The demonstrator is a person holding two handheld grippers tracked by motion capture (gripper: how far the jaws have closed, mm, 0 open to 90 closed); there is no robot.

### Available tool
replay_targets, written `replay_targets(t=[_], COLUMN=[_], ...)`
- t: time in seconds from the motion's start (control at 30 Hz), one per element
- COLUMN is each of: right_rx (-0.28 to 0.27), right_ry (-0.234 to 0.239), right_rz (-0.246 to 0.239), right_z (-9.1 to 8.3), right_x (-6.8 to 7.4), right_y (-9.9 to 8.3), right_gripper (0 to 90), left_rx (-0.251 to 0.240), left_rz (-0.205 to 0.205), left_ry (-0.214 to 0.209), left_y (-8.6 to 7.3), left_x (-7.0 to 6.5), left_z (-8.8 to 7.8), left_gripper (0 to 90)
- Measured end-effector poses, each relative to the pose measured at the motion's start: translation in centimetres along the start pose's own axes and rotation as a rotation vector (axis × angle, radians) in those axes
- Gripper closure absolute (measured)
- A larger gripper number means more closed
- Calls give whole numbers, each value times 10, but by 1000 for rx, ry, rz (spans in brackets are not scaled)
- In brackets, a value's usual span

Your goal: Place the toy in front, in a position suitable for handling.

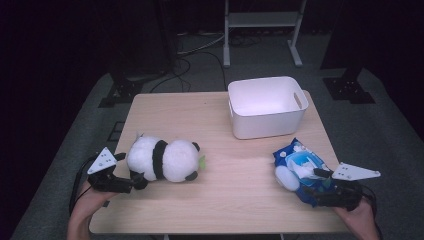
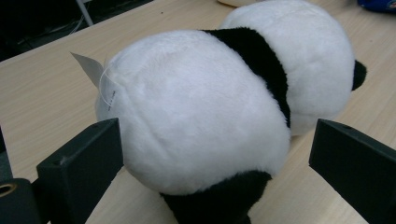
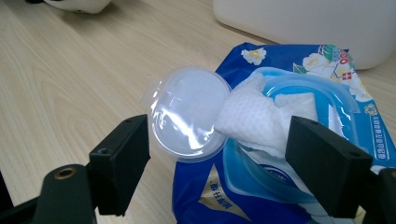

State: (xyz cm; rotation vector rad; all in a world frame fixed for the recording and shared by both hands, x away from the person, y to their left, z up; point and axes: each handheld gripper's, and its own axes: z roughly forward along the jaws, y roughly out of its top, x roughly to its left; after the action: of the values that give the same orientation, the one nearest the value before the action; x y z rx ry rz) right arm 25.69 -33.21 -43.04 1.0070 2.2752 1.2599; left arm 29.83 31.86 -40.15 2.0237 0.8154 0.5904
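A black-and-white panda plush point(image 1: 162, 160) lies on its side at the left of the wooden table point(image 1: 225, 200). My left gripper point(image 1: 131, 181) is at its rear end. In the left gripper view the plush point(image 2: 201, 107) bulges between the wide-apart jaws of that gripper point(image 2: 215, 135), open, with the right jaw clear of the fur. A blue wet-wipes pack point(image 1: 300, 160) lies at the right. My right gripper point(image 1: 315, 182) is open over it. In the right gripper view the flipped-up clear lid point(image 3: 187, 114) and a protruding white wipe point(image 3: 254, 116) sit between the jaws of that gripper point(image 3: 222, 133), unpressed.
An empty white plastic bin point(image 1: 267, 125) stands at the back right of the table, just beyond the wipes pack. A paper tag point(image 2: 88, 65) hangs from the plush. Dark floor, cables and stand legs surround the table.
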Motion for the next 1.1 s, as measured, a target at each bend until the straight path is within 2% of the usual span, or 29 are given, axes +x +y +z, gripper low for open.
replay_targets(t=[0.13, 0.27, 0.37, 0.5, 0.57, 0.6, 0.77, 0.9, 0.93, 1.1], right_rx=[5, -2, -10, -19, -22, -25, -23, -19, -20, -19], right_ry=[1, 2, 5, 7, 7, 8, 12, 18, 23, 27], right_rz=[-7, -10, -3, -2, -3, -6, -14, -20, -23, -28], right_z=[0, -2, -3, -4, -5, -6, -6, -5, -5, -5], right_x=[0, 0, -1, -2, -1, 0, 1, 3, 4, 5], right_y=[1, 2, 3, 5, 5, 6, 6, 7, 7, 8], right_gripper=[204, 205, 205, 205, 206, 206, 206, 207, 207, 206], left_rx=[11, 0, 10, 8, 21, 36, 22, 10, 10, -19], left_rz=[18, 18, 23, 22, 23, 38, 33, 29, 29, 28], left_ry=[0, -8, -9, -19, -20, -10, -23, -43, -54, -87], left_y=[3, 6, 10, 13, 13, 14, 15, 13, 12, 7], left_x=[1, 4, 5, 9, 11, 13, 17, 20, 20, 19], left_z=[3, 4, 5, 13, 18, 23, 29, 33, 33, 37], left_gripper=[16, 16, 17, 17, 17, 17, 17, 59, 113, 229])
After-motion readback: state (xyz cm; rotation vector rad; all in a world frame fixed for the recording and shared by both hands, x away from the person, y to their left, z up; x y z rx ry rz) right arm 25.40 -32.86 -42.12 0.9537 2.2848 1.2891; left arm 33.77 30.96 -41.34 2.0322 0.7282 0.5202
